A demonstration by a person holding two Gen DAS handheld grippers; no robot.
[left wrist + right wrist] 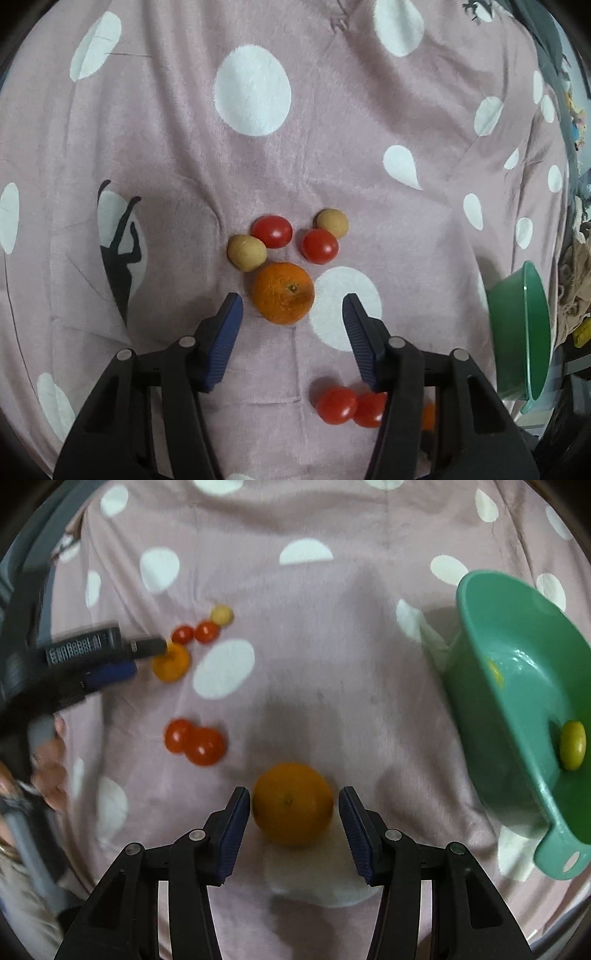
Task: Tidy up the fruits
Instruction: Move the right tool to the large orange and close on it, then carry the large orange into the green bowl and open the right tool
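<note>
in the left wrist view, the left hand-held gripper [292, 308] is seen spread wide and empty, its blue pads [226, 339] set either side of an orange [283, 293] that lies just ahead of the tips, untouched. the opening is judged to be kept wide so that the orange can be straddled before any closing. two red tomatoes [271, 231] and two tan round fruits [246, 253] are clustered just beyond the orange, one tan fruit touching it, so a careful approach is called for if the neighbours are not to be nudged. a second pair of tomatoes [337, 405] lies near the right finger. the green bowl [519, 332] is seen at the right edge, well apart, all on a pink dotted cloth [258, 166].

in the right wrist view, the right hand-held gripper [293, 814] is likewise open and holds nothing; another orange [293, 804] sits between its pads [232, 834], close to the left one but, as far as can be told through blur, not clamped. the bowl [480, 635] is tilted toward the camera at the right, with a yellow-green fruit [572, 744] already inside, so it is judged to be the collecting place. the left hand-held gripper [110, 661] is seen at the far cluster.
</note>
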